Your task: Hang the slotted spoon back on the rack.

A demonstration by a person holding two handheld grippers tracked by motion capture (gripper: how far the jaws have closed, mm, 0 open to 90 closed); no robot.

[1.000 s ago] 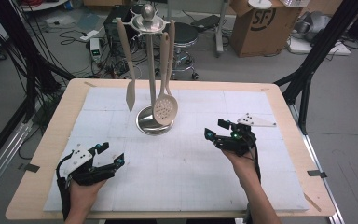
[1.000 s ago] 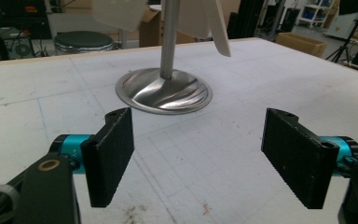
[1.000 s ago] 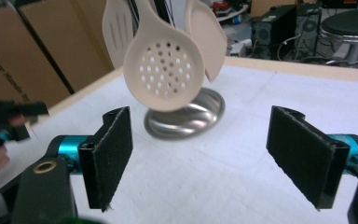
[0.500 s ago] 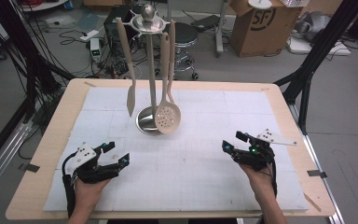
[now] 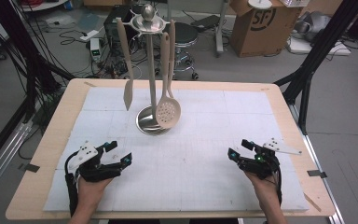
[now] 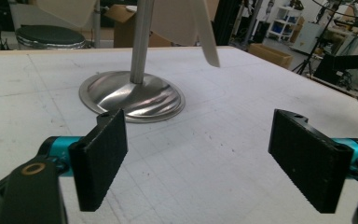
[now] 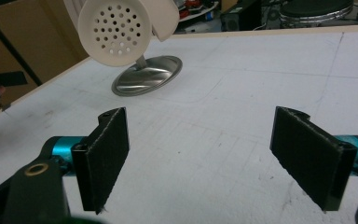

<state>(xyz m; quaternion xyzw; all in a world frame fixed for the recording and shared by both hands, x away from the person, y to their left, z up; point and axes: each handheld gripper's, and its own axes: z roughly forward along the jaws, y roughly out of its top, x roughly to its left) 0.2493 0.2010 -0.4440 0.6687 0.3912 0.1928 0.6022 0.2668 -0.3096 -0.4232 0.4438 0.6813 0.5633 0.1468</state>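
Both grippers have drawn back toward the near edge of the table since a second ago, and the right gripper (image 5: 240, 152) has travelled the farthest: it was up beside the slotted spoon (image 5: 168, 112) and now sits low at the near right, well apart from it. The left gripper (image 5: 119, 152) has slid only a little nearer the person. Each has its jaws spread wide with nothing between them; in the left gripper view the two black pads (image 6: 103, 156) stand far apart over bare white mat (image 6: 205, 154), and the right gripper view shows the same. Ahead of the left fingers, slightly to their left, rises the steel utensil stand (image 6: 133, 95), with the flat tip of the spatula (image 6: 206, 39) hanging above and beyond them. Ahead and to the left of the right fingers the slotted spoon hangs free on the stand, clear of the mat, its perforated bowl facing that camera. The spoon has swung a little compared with the earlier frames. That reads as a hanging job just finished: the spoon appears hooked and released, both hands are retreating to rest, and nothing seems left to grasp.
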